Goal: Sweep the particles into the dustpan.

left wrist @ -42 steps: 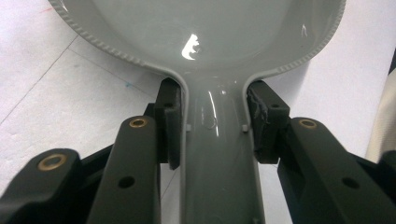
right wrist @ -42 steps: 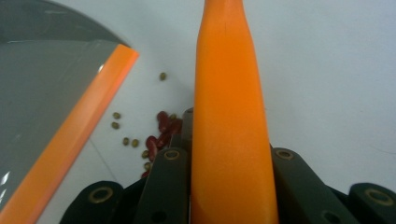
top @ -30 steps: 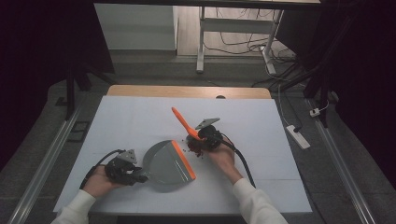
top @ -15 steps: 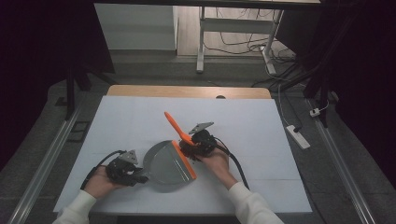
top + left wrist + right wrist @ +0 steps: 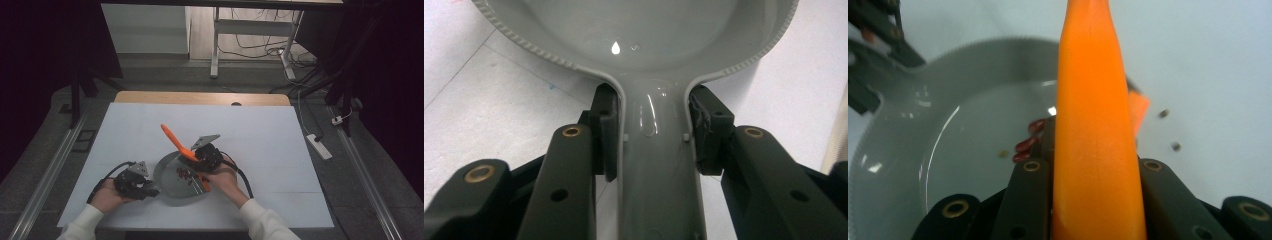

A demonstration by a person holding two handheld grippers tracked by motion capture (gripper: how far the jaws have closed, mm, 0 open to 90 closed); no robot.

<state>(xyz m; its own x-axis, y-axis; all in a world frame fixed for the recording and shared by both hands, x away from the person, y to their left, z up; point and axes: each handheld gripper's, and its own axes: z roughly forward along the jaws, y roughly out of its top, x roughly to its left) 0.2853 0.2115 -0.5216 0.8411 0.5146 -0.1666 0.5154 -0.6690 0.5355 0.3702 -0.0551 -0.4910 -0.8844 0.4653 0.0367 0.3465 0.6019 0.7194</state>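
Looking over the white table (image 5: 300,150), we see the grey pan (image 5: 172,185) now holds red beans (image 5: 183,174). Our right gripper (image 5: 202,157), clamped on the orange scraper (image 5: 176,139), has swung left over the rim. Our left gripper (image 5: 147,189) still clamps the pan's handle (image 5: 656,165).

Dustpan (image 5: 172,180) was a glossy pale grey with a ribbed, toothy rim, brush handle (image 5: 174,139) was bright orange, and the beans (image 5: 183,174) in the pan were dark red. Both grippers' jaws were black with brass-coloured rivets, over a white table (image 5: 260,135).
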